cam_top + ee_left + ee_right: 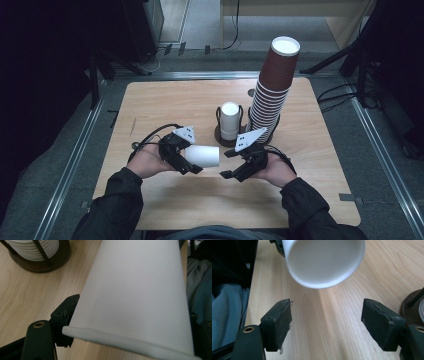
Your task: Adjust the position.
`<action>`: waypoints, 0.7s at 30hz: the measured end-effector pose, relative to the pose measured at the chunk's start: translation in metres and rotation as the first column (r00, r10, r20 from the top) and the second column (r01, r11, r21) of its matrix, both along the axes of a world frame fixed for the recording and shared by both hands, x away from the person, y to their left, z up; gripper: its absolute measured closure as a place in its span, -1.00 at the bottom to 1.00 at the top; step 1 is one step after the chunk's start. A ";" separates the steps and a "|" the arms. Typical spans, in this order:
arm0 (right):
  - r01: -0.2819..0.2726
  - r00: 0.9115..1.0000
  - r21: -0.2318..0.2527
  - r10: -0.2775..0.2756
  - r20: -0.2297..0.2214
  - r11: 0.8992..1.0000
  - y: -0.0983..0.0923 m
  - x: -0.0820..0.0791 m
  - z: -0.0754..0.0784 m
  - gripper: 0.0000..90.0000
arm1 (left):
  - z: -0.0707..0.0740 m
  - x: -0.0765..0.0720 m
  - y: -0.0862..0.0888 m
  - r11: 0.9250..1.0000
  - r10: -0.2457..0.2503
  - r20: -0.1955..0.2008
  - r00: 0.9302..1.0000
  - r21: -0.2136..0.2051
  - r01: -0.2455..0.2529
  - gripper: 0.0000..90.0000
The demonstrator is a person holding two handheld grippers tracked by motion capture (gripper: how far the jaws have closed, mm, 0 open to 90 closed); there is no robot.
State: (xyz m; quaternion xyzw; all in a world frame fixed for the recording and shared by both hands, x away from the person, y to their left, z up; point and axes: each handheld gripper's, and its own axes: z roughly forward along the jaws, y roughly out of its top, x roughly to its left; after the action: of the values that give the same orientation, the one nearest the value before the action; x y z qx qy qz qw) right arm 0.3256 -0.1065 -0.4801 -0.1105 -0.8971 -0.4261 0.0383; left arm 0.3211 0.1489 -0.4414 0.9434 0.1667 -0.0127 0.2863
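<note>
Dark floor and metal rails surround the wooden tabletop (165, 105), which is light in colour with rounded corners. Toward its far edge, a little right of the middle, a tall stack of brown paper cups (274, 85) stands upside down in a dark holder and leans a little to the right. Just beside it on the left, a shorter stack of white cups (230, 120) stands in a round dark holder (220, 135).

Near the front edge, the left gripper (192, 160) holds one white cup (204, 155) on its side above the wood. The gripper's jaws press on the cup wall close to the rim, and the cup bottom points toward the right gripper (232, 162). The right gripper's jaws stand wide apart with nothing between them. In the right gripper view the cup (324, 262) hangs just ahead of the two pads (277, 322) and does not touch them.
</note>
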 end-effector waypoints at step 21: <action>-0.019 0.999 -0.033 0.021 0.042 0.999 0.008 -0.004 -0.003 -0.46 | -0.020 0.001 -0.024 0.982 -0.047 -0.019 0.999 0.181 0.050 -0.47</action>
State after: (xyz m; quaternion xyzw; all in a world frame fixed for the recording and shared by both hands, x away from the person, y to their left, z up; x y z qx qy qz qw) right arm 0.3218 -0.0981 -0.4831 -0.0931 -0.9056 -0.4131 0.0218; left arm 0.3221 0.1248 -0.4617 0.9693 0.1463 -0.0114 0.1975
